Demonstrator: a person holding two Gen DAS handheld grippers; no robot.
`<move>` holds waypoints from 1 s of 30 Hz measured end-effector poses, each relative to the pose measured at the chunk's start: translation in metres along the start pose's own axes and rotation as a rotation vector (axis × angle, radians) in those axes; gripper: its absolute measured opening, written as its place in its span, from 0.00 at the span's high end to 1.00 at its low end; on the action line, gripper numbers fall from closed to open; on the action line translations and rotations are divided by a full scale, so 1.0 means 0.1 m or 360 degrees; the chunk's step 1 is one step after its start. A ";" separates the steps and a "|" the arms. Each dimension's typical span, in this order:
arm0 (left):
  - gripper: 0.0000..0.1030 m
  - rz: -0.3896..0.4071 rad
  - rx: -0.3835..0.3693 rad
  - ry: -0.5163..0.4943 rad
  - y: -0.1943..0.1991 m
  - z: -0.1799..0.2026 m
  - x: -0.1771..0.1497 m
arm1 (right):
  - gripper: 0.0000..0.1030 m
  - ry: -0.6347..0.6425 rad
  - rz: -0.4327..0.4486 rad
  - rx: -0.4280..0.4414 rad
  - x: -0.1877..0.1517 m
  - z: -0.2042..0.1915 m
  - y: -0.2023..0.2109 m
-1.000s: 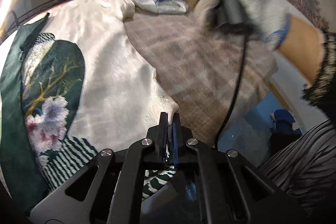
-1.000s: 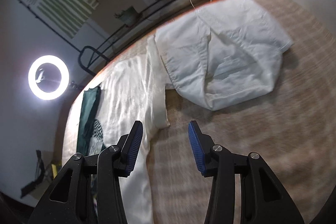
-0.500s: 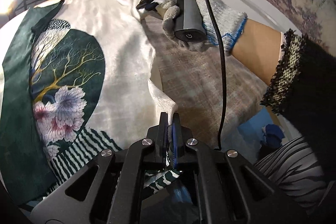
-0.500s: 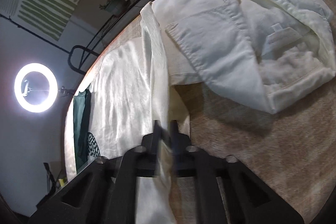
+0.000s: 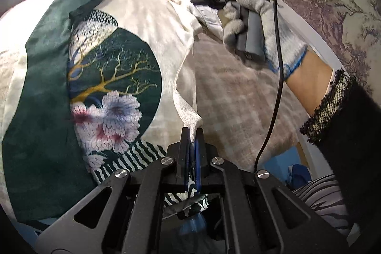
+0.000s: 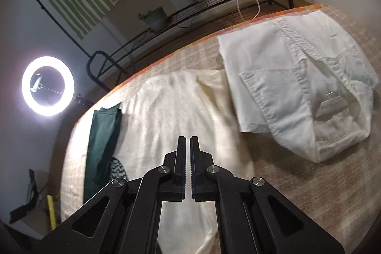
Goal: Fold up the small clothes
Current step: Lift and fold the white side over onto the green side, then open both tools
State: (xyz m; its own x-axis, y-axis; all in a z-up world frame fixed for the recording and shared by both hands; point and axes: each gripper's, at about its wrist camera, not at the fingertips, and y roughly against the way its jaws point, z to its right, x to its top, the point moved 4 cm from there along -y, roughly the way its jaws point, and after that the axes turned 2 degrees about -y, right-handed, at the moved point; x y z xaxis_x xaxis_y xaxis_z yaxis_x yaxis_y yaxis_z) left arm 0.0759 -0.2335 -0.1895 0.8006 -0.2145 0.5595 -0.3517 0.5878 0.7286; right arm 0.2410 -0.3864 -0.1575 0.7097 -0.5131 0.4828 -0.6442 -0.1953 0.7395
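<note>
A cream garment (image 5: 152,23) with a dark green tree-and-flower print (image 5: 112,87) lies spread on a plaid-covered bed (image 5: 238,97). My left gripper (image 5: 193,135) is shut on its near right edge, lifting a fold of cream cloth. In the left wrist view my right gripper (image 5: 202,0), held by a gloved hand (image 5: 266,23), pinches the garment's far right edge. In the right wrist view the right gripper (image 6: 188,142) has its jaws nearly closed above the cream garment (image 6: 171,106); cloth between them is not visible there.
Folded white shorts (image 6: 309,87) lie on the bed to the right of the garment. A ring light (image 6: 46,86) glows at the left. A black metal rack (image 6: 190,11) with a plant pot (image 6: 156,17) stands beyond the bed's far edge.
The right gripper went from open to shut at the garment's far right edge. The left gripper stayed shut on the near edge and the cloth between them lifted.
</note>
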 end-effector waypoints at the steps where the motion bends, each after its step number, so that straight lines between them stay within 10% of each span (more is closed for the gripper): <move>1: 0.99 0.0000 -0.0006 -0.0002 0.00 0.01 0.01 | 0.97 -0.0044 -0.0028 -0.0029 -0.01 0.08 -0.01; 5: 0.99 -0.0031 -0.0013 -0.0021 -0.06 0.04 -0.02 | 0.57 -0.0165 -0.0130 -0.0105 -0.10 0.34 -0.14; 11: 0.99 -0.0065 0.0000 -0.0061 -0.16 0.10 -0.07 | 0.57 -0.0165 -0.0183 -0.0088 -0.14 0.41 -0.35; 15: 0.99 -0.0079 0.0005 -0.0023 -0.17 0.06 -0.09 | 0.98 -0.0078 -0.0195 -0.0108 -0.17 0.30 -0.44; 30: 0.99 0.0072 0.0045 0.0207 0.35 -0.48 -0.18 | 0.99 0.0161 0.0035 0.0139 -0.06 -1.14 -0.31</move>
State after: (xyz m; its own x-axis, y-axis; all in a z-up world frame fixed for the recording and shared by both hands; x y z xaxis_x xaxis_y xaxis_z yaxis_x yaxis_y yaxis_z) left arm 0.0728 -0.1718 -0.1929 0.8392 -0.0844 0.5372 -0.4007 0.5718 0.7159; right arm 0.2892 -0.2821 -0.1299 0.7176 -0.4321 0.5462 -0.6790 -0.2592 0.6869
